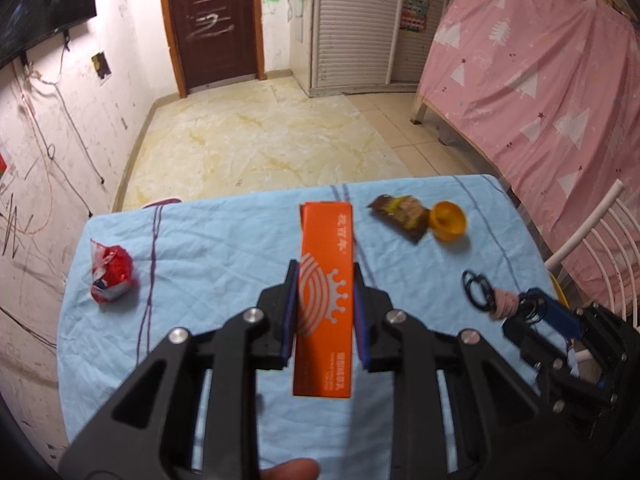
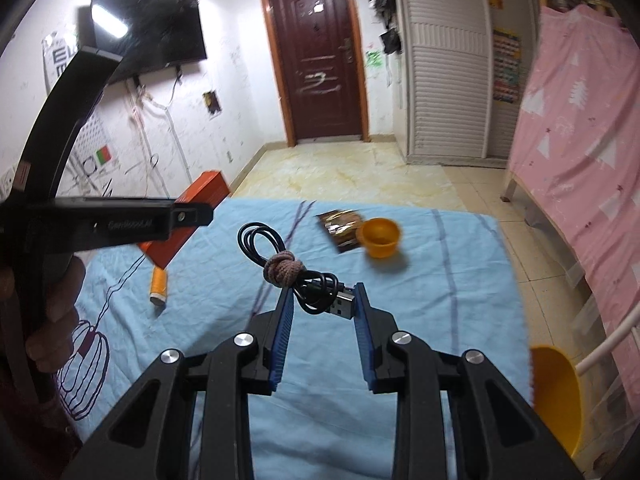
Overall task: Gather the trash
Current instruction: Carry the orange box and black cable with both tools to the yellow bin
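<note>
My left gripper (image 1: 325,280) is shut on a long orange carton (image 1: 326,264) and holds it above the blue-clothed table (image 1: 224,240). In the right wrist view the carton (image 2: 202,192) juts out past the left gripper (image 2: 202,215) at the left. My right gripper (image 2: 324,296) is shut on a coiled black USB cable (image 2: 260,240) bound with a pink knit tie (image 2: 282,268), lifted off the cloth. On the table lie a crumpled red wrapper (image 1: 112,272), a brown snack wrapper (image 1: 400,216) and a small orange cup (image 1: 446,220).
An orange thread spool (image 2: 158,284) lies on the cloth at the left. A yellow-orange bin (image 2: 556,396) stands beside the table's right edge next to a white chair (image 2: 608,340). A pink-curtained bed (image 1: 540,80) fills the right side. A hand (image 2: 56,312) grips the left tool.
</note>
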